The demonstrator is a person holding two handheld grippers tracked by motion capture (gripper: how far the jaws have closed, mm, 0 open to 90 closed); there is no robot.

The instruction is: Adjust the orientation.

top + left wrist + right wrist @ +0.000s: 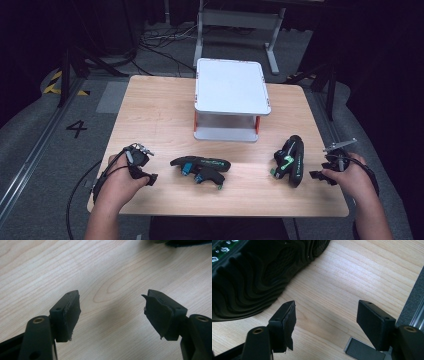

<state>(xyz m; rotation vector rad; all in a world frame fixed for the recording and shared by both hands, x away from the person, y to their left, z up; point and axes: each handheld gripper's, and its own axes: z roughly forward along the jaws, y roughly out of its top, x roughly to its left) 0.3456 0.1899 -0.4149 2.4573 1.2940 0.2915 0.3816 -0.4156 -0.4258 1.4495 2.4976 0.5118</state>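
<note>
— Dark floor with cables surrounds a pale wooden tabletop [150, 115]; what sits on it?

— A white two-level stand [231, 87] at the far middle, and two black shoes nearer the person. The left shoe [201, 168] lies on its side, long axis running across the tabletop from left to right, with blue and green trim showing. The right shoe [290, 160] lies with its long axis running from near to far, tilted slightly, one end pointing toward the stand, green accents on its side.

— And the left tool [150, 179]?

— It rests near the left front edge, well apart from the left shoe. In the left gripper view its jaws stand spread wide over bare wood, nothing between them, touching no shoe.

— The right tool [316, 175]?

— It is just beside the right shoe, at the right edge of the tabletop. In the right gripper view its jaws are also spread, with only wood grain between them; the shoe's ribbed black sole [254, 272] lies close ahead to the left of the jaws, but the pads [288, 322] do not touch it.
</note>
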